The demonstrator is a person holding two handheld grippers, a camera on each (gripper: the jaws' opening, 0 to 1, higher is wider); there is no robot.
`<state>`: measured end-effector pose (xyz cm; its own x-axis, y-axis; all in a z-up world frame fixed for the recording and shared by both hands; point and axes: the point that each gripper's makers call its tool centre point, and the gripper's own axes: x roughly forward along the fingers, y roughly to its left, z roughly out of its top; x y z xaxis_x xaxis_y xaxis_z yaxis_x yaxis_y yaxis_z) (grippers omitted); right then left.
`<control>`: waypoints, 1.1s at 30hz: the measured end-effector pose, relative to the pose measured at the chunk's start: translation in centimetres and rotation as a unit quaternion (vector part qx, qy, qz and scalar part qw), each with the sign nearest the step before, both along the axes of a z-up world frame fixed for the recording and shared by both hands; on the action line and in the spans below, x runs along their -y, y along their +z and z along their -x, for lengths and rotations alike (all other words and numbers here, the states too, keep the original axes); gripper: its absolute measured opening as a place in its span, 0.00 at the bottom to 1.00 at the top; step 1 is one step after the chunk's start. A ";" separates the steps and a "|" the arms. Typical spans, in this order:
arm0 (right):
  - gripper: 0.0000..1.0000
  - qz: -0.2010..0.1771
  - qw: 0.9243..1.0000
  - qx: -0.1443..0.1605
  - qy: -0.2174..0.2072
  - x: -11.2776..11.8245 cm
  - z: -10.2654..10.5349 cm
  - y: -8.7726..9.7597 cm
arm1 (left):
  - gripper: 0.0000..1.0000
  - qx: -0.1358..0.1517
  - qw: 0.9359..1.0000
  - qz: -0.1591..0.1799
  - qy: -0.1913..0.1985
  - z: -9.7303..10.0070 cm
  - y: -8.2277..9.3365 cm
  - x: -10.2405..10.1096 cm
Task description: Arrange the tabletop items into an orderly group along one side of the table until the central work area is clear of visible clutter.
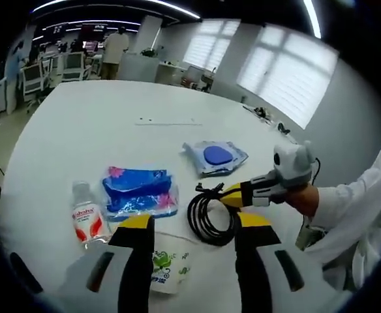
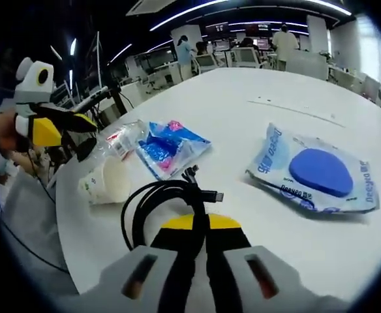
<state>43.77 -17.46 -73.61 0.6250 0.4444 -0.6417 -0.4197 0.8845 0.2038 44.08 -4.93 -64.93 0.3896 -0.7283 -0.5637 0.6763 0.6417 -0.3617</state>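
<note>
Black cable (image 1: 210,218), coiled, lying on the white table (image 1: 112,111) toward its near edge; loose plug ends (image 2: 203,186) stick out of the coil on the far side. In the right gripper view the coil (image 2: 161,202) sits directly ahead of the jaws and runs in between them.

Right gripper (image 2: 200,225): yellow-tipped jaws pressed together on the near loop of the cable. In the left gripper view it (image 1: 233,195) comes in from the right, held by a hand (image 1: 304,199) in a white sleeve (image 1: 366,202), its tip at the coil's edge.

Left gripper (image 1: 194,225): yellow-tipped jaws spread wide apart, nothing between them. It hangs over the table's near edge, its left jaw above a paper cup. In the right gripper view it (image 2: 66,127) appears at the left, raised above the table.

Paper cup (image 2: 106,182): white with green print, lying on its side, just beside the cable.

Small clear bottle (image 1: 88,215) with red label: lying flat, left of the cup.

Blue and pink packet (image 1: 138,189): lying between bottle and cable, close to both.

Wet-wipe pack (image 2: 314,173), pale blue with round dark-blue lid: flat on the table, apart from the rest, beyond the cable.

Beyond the table: desks, chairs, screens, people standing, bright windows with blinds
</note>
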 end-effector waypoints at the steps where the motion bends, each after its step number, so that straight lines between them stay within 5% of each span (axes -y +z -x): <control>1: 0.01 -0.002 1.000 0.003 -0.001 0.0 0.0 0.2 | 0.49 0.000 1.000 -0.001 -0.001 -0.2 -0.1 0.3; 15: 0.01 -0.015 1.000 0.024 0.007 -0.1 0.1 1.6 | 0.48 -0.001 0.997 -0.040 -0.060 0.0 -2.6 5.2; 24: 0.01 -0.020 0.999 0.031 0.012 -0.1 0.3 2.1 | 0.48 -0.001 0.990 -0.104 -0.091 -0.5 -5.7 7.1; 33: 0.00 -0.030 0.999 0.039 0.011 -0.1 0.5 3.1 | 0.46 -0.004 0.986 -0.127 -0.110 -0.4 -7.1 8.1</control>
